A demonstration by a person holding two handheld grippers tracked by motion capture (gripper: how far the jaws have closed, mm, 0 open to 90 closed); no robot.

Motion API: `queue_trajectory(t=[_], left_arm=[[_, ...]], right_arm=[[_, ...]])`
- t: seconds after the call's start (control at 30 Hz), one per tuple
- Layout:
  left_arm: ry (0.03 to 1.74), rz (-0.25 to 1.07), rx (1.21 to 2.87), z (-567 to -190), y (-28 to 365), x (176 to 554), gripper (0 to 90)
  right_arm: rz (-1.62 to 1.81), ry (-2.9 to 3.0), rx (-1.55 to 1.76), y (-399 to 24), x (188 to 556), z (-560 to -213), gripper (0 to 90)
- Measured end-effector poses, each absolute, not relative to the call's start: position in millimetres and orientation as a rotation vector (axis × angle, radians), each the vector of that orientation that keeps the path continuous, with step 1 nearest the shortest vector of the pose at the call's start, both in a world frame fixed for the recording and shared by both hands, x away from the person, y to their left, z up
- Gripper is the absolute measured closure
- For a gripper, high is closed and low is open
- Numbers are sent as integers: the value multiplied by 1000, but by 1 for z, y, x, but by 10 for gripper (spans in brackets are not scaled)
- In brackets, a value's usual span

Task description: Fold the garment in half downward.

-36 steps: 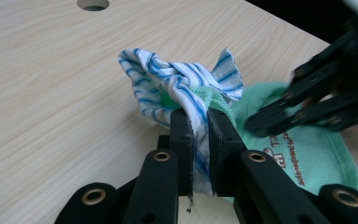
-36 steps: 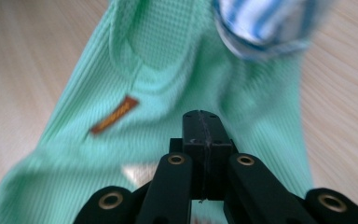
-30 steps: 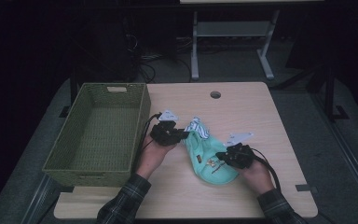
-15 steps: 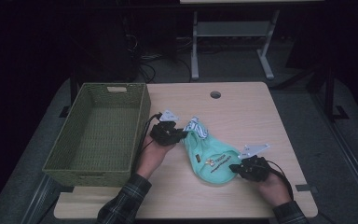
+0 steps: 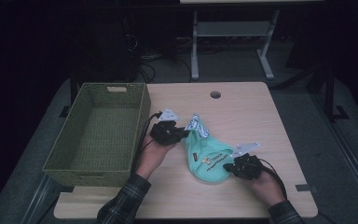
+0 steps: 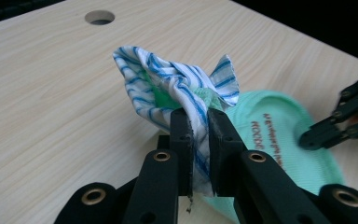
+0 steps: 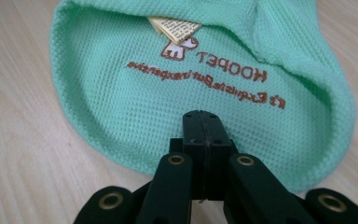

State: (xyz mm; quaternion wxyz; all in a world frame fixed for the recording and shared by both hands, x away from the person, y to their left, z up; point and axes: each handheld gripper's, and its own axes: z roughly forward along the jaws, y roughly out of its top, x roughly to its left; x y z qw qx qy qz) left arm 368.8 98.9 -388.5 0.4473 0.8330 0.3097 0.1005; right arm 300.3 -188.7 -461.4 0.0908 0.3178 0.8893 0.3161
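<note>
Mint-green knitted garment with brown lettering (image 5: pixel 213 158) lies flat on the light wooden tabletop (image 5: pixel 242 112), just right of the empty green woven basket (image 5: pixel 98 135). Its blue-and-white striped fabric end (image 6: pixel 177 88) is bunched up and lifted. Left tongs (image 6: pixel 198 122) are clamped on that striped end, cloth squeezed between the jaws. Right tongs (image 7: pixel 203 122) sit fully closed, jaws pressed together, tips over the green knit's near edge; looks like nothing caught between them, though a thin pinch of knit can't be ruled out from the right gripper view.

Risks from here:
- Right tongs likely have no grip. If the left hand lifts toward the basket now, the garment hangs from one corner only, swings, and may drag across the tabletop or catch the basket rim.
- Left grip is on a thin bunched fold. A sharp pull could slip the stripes out, dropping the piece short of the basket.
- Right tongs pushing down closed on the knit could pin it while the left pulls, stretching or skewing the fabric.
- A paper tag (image 7: pixel 175 29) sticks out at the opening; it could snag.
- Trailing cable near the left hand (image 5: pixel 151 156) lies by the basket wall and could hook it.
</note>
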Motion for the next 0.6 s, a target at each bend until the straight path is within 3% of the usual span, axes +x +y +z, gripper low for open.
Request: queue_trajectory(t=[0.6], left_arm=[[624, 117, 2065, -384, 77, 352, 810]], right_arm=[[938, 2641, 941, -181, 307, -461, 897]])
